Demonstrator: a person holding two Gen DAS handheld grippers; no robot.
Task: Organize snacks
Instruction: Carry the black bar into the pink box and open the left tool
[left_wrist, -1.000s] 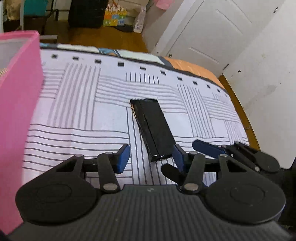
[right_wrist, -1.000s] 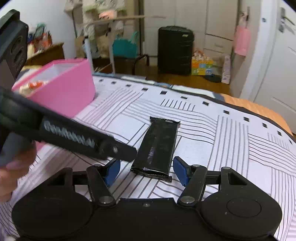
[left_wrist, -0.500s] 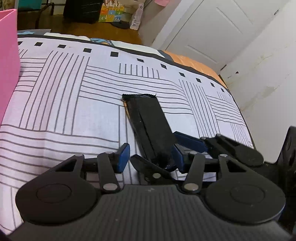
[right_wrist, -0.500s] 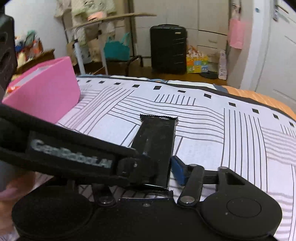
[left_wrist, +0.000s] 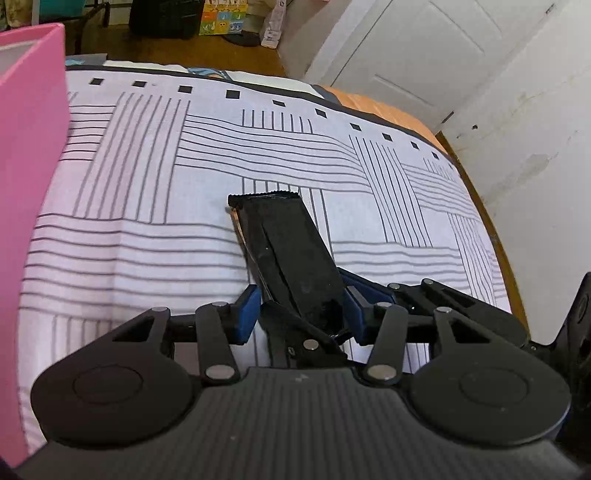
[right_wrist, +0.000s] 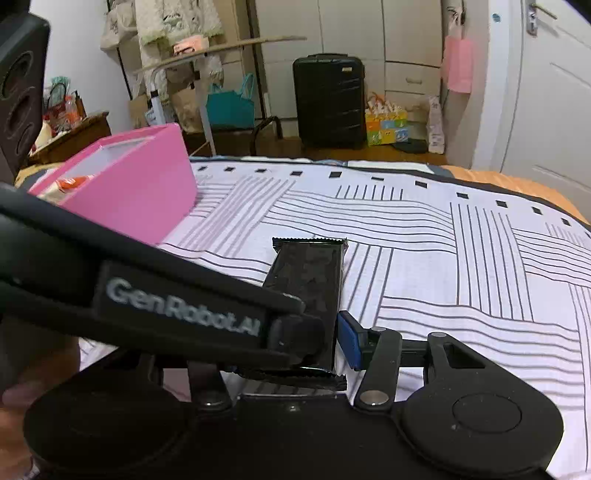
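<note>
A long black snack packet (left_wrist: 284, 251) lies on the striped white cloth (left_wrist: 147, 206), its near end raised off the cloth. In the left wrist view my left gripper (left_wrist: 301, 312) has its blue pads close on both sides of the packet's near end, and the right gripper's fingers (left_wrist: 369, 291) come in from the right at the same end. In the right wrist view the packet (right_wrist: 310, 280) sits between my right gripper's jaws (right_wrist: 321, 339); the right blue pad (right_wrist: 347, 338) touches it and the left gripper's arm (right_wrist: 166, 302) hides the other pad.
A pink open box (right_wrist: 136, 188) holding a snack bag stands at the left on the cloth; it also shows at the left edge of the left wrist view (left_wrist: 29, 147). Beyond the cloth are a black suitcase (right_wrist: 328, 99), a white door (right_wrist: 554, 103) and wooden floor.
Both grippers have moved in on the packet's near end and narrowed around it. The left gripper's arm now crosses in front of the right wrist camera. The packet's near end has lifted.
</note>
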